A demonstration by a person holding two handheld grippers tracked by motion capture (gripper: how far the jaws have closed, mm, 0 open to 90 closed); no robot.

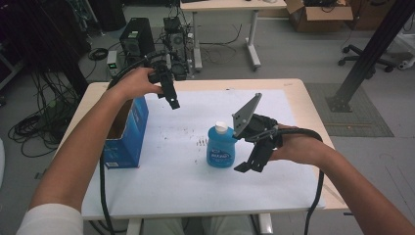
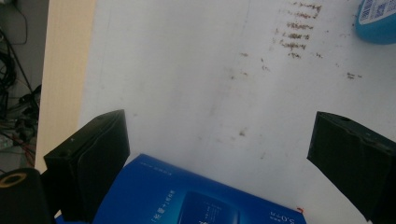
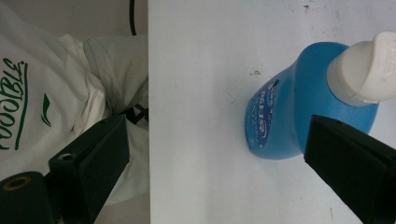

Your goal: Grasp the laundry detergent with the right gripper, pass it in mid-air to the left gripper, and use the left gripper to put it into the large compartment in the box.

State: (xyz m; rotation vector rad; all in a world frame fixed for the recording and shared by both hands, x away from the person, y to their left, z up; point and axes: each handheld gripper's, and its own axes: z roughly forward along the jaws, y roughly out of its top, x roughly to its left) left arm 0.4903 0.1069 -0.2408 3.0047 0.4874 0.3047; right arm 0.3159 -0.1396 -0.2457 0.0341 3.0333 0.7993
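Observation:
A blue bottle (image 1: 221, 149) with a white cap (image 1: 221, 127) stands upright near the middle of the white-covered table (image 1: 195, 186). My right gripper (image 1: 249, 165) hangs open just right of it, pointing down, with nothing between its jaws. In the right gripper view the bottle (image 3: 289, 116) lies beside the right jaw, and the right gripper (image 3: 215, 135) is wide open. A blue carton (image 1: 128, 132) with its top open stands at the table's left. My left gripper (image 1: 172, 100) is held open in the air above the carton's far right corner. The left gripper (image 2: 219, 126) looks down on the carton (image 2: 196, 198).
Small brown marks (image 2: 296, 30) dot the white sheet between carton and bottle. Computer towers (image 1: 137, 41) and cables lie on the floor beyond the table's far edge. A desk, a cardboard box (image 1: 318, 14) and a black post (image 1: 372, 54) stand farther back.

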